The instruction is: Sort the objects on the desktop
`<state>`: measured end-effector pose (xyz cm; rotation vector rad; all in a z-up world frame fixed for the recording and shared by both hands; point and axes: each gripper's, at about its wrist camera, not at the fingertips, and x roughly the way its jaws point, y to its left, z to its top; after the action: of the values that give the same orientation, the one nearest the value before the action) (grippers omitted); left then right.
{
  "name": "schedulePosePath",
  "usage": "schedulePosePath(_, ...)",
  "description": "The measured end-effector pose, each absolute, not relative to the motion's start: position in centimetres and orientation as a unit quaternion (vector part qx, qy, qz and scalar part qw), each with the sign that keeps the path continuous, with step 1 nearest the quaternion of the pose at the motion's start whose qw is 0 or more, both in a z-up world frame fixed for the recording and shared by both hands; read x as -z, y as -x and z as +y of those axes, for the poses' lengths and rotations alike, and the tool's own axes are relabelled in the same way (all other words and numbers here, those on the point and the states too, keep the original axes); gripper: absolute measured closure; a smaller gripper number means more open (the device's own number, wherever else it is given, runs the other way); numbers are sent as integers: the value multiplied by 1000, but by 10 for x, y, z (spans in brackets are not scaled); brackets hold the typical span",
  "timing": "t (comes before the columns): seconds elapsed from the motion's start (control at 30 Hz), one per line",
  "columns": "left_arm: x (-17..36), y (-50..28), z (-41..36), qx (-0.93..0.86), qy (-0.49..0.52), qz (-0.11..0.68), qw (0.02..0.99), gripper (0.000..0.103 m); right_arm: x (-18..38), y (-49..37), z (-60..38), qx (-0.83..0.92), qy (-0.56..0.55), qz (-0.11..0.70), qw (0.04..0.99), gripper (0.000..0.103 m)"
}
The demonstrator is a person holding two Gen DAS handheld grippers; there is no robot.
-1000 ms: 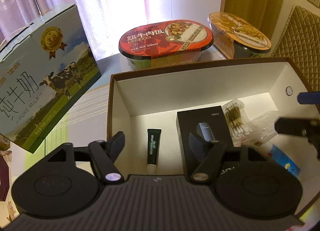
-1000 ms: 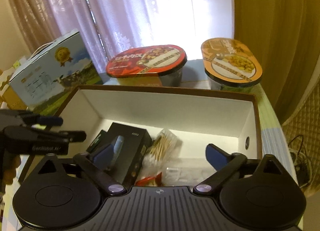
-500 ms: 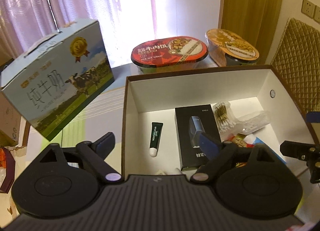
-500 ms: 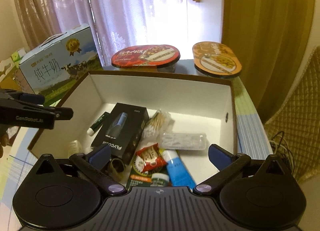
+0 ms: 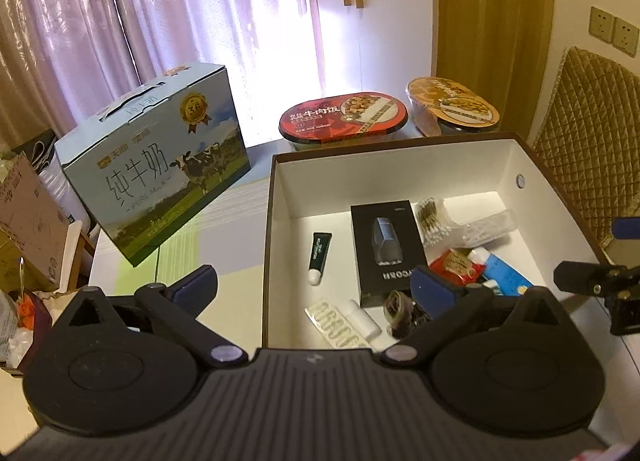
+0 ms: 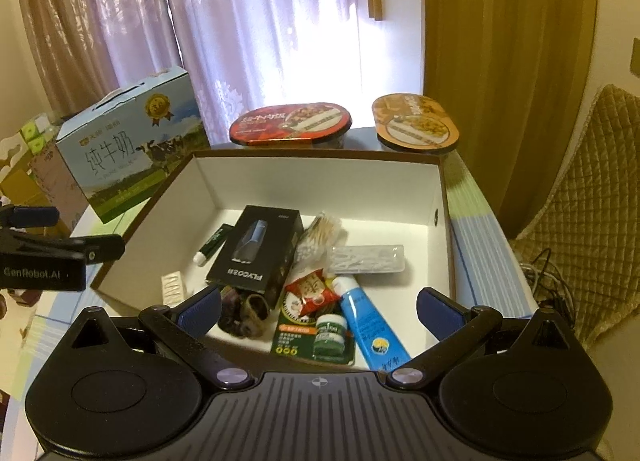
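A brown box with white inner walls (image 5: 280,197) (image 6: 208,189) stands on the table and holds several small items: a black shaver carton (image 5: 386,251) (image 6: 256,249), a dark green tube (image 5: 320,255) (image 6: 210,243), a bag of cotton swabs (image 5: 434,219) (image 6: 320,233), a blue tube (image 6: 370,325) (image 5: 506,277), a red snack packet (image 6: 310,291) and a green bottle (image 6: 330,335). My left gripper (image 5: 316,285) hangs open above the box's near left corner. My right gripper (image 6: 318,303) is open above the box's near edge. Neither holds anything.
A blue milk carton (image 5: 156,157) (image 6: 124,161) stands left of the box. Behind it sit a red-lidded meal tub (image 5: 344,119) (image 6: 290,125) and an orange-lidded one (image 5: 454,107) (image 6: 416,123). A quilted chair (image 6: 592,197) is at the right, cardboard clutter (image 5: 28,221) at the left.
Both grippers have pulled back and risen away from the box, so more of its contents and the room now show. Both stayed open and empty.
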<state>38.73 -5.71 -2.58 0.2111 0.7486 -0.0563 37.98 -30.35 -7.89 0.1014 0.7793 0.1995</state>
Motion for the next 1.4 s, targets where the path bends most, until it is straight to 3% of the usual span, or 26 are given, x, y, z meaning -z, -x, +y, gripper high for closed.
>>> schedulePosePath(1.4,6,-259,-24,61,-48,382,921,1,48,-250,-255,-60,-25,336,940,2)
